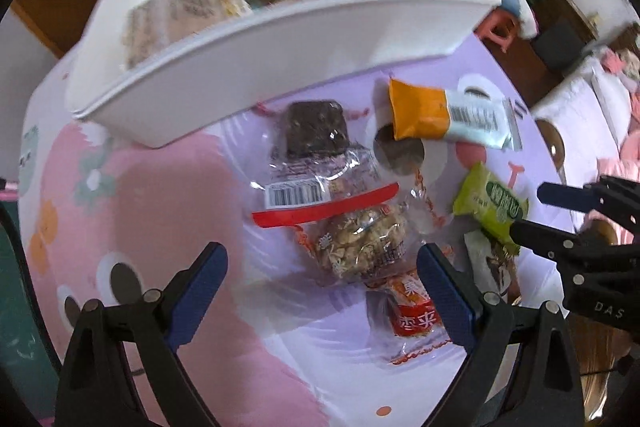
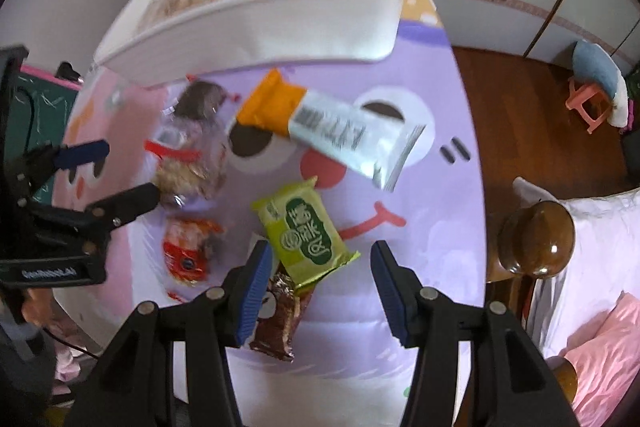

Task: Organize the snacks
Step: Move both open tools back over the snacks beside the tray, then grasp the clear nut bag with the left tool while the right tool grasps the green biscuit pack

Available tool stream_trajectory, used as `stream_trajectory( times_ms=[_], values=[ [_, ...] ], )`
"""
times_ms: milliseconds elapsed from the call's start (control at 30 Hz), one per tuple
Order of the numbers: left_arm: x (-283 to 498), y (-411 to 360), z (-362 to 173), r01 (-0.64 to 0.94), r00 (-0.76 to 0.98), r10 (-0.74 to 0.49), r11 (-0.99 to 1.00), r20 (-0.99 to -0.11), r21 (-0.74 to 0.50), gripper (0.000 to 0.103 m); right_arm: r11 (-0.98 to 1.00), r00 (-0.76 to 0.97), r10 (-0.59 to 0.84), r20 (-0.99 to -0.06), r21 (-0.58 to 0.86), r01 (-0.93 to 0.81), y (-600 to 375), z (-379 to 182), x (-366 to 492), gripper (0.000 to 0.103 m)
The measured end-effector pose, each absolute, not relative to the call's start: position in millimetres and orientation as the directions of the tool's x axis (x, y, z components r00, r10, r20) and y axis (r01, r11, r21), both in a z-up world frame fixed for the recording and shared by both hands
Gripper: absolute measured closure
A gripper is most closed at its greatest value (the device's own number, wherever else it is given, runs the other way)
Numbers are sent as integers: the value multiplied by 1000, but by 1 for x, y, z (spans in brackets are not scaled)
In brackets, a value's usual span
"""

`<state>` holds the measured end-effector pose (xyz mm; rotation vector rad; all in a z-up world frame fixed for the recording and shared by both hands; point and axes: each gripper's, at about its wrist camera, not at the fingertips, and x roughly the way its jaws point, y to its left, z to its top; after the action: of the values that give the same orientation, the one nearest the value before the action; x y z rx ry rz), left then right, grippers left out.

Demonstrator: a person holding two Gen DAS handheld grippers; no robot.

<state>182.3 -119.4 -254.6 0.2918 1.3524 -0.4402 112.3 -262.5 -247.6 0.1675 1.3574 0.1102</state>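
Observation:
A white bin point(image 1: 256, 67) point(image 2: 280, 27) holding several wrapped snacks stands at the far side of the cartoon-print table. Loose snacks lie in front of it: a clear pack with a dark brownie point(image 1: 316, 131), a clear nut-bar pack point(image 1: 360, 239) point(image 2: 192, 171), an orange-and-white bar point(image 1: 444, 115) point(image 2: 320, 119), a green pack point(image 1: 492, 207) point(image 2: 304, 231), a red pack point(image 1: 412, 307) point(image 2: 188, 247) and a brown wrapper point(image 2: 280, 315). My left gripper point(image 1: 320, 279) is open just above the nut-bar pack. My right gripper point(image 2: 320, 279) is open around the near end of the green pack.
The round table point(image 2: 440, 187) is covered with a pink and purple cartoon cloth. To the right are a wooden bedpost knob point(image 2: 536, 239), bedding point(image 2: 600, 267) and a wooden floor with a small pink stool point(image 2: 588, 103).

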Motion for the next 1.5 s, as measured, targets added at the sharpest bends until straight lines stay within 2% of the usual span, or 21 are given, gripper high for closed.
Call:
stream_trajectory(
  times_ms=[200, 467, 567, 667, 733, 767, 833, 1133, 1267, 1367, 1433, 1500],
  values=[
    [191, -130, -280, 535, 61, -124, 842, -990, -73, 14, 983, 185, 176, -967, 182, 15, -260, -261, 119, 51],
    [195, -150, -294, 617, 26, -101, 785, -995, -64, 15, 984, 195, 173, -965, 177, 4, -258, -267, 125, 51],
    [193, -159, -294, 657, 50, -81, 753, -995, -28, 19, 983, 193, 180, -965, 184, 3, -258, -269, 128, 51],
    [190, -165, -289, 680, 58, -90, 733, -994, -26, 32, 984, 192, 179, -965, 180, -12, -257, -268, 130, 51],
    [190, -167, -284, 694, 60, -98, 720, -993, -29, 48, 984, 190, 175, -966, 172, -36, -253, -268, 131, 51],
    [189, -168, -283, 699, 62, -99, 715, -993, -28, 52, 984, 190, 177, -966, 171, -50, -251, -267, 132, 51],
    [189, -171, -280, 703, 62, -108, 710, -992, -34, 67, 984, 186, 171, -968, 159, -74, -246, -268, 134, 51],
    [185, -155, -272, 649, 48, -142, 757, -989, -77, 70, 983, 183, 157, -970, 136, -122, -228, -269, 146, 42],
    [182, -140, -272, 618, 55, -155, 781, -986, -88, 71, 984, 197, 115, -974, 84, -156, -219, -270, 150, 43],
    [178, -127, -270, 591, 66, -157, 802, -985, -88, 71, 982, 212, 69, -975, 28, -189, -204, -269, 146, 60],
    [175, -119, -267, 566, 76, -167, 819, -983, -96, 72, 980, 197, 97, -976, 59, -191, -201, -268, 143, 65],
    [171, -109, -261, 536, 84, -181, 837, -980, -109, 72, 980, 188, 135, -973, 103, -173, -200, -266, 141, 65]
  ],
)
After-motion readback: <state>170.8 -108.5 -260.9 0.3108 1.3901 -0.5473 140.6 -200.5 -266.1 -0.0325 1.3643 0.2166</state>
